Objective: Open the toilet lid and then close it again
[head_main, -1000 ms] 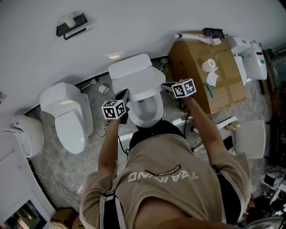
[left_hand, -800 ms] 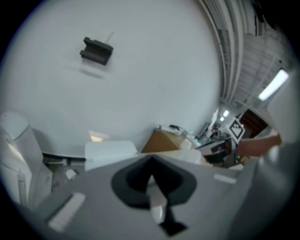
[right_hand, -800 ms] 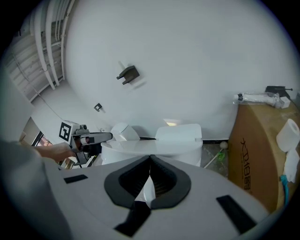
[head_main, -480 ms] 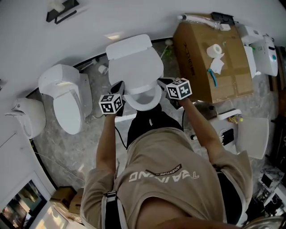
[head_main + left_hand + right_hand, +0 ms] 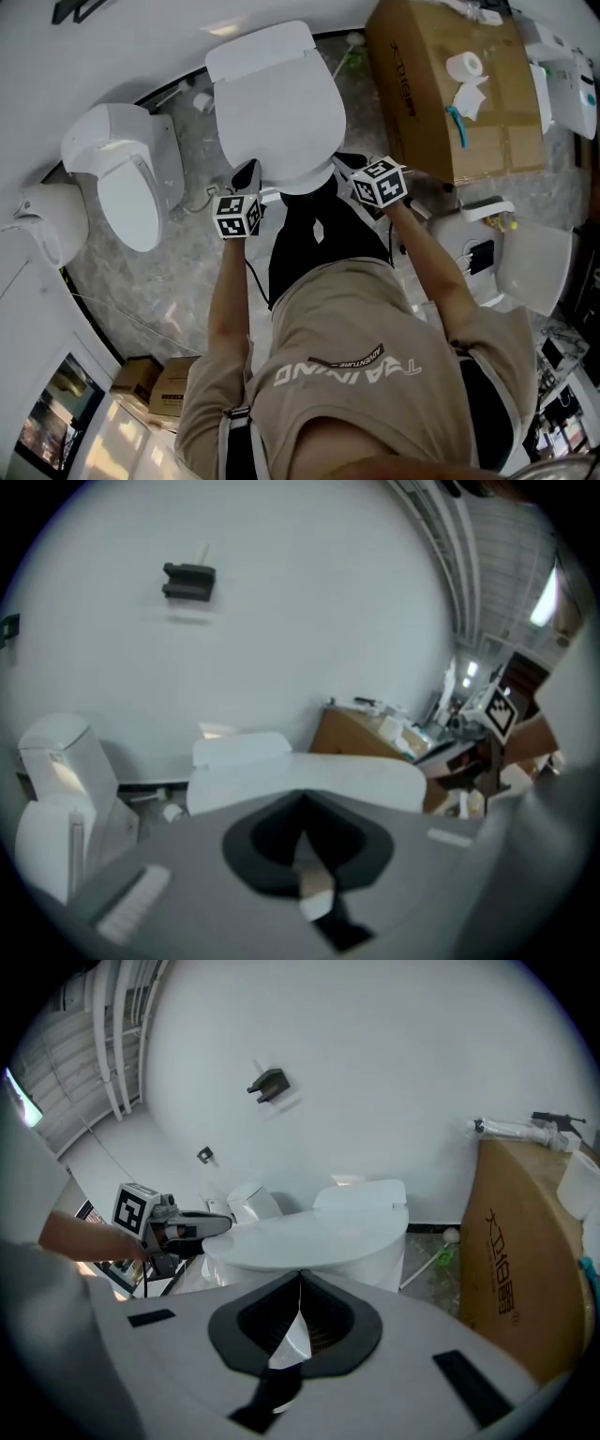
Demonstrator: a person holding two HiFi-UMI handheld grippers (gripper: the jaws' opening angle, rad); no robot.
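We see toilet lid point(image 5: 281, 117) white, smooth, oval, lying flat down, just left of cardboard box point(image 5: 441, 103). Right gripper point(image 5: 345, 169) at lid's box side, left gripper point(image 5: 246, 176) at far side. Both jaws together, empty.

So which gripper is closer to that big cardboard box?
Right. The right gripper is at the side of the toilet lid facing the cardboard box; the left gripper at its opposite side.
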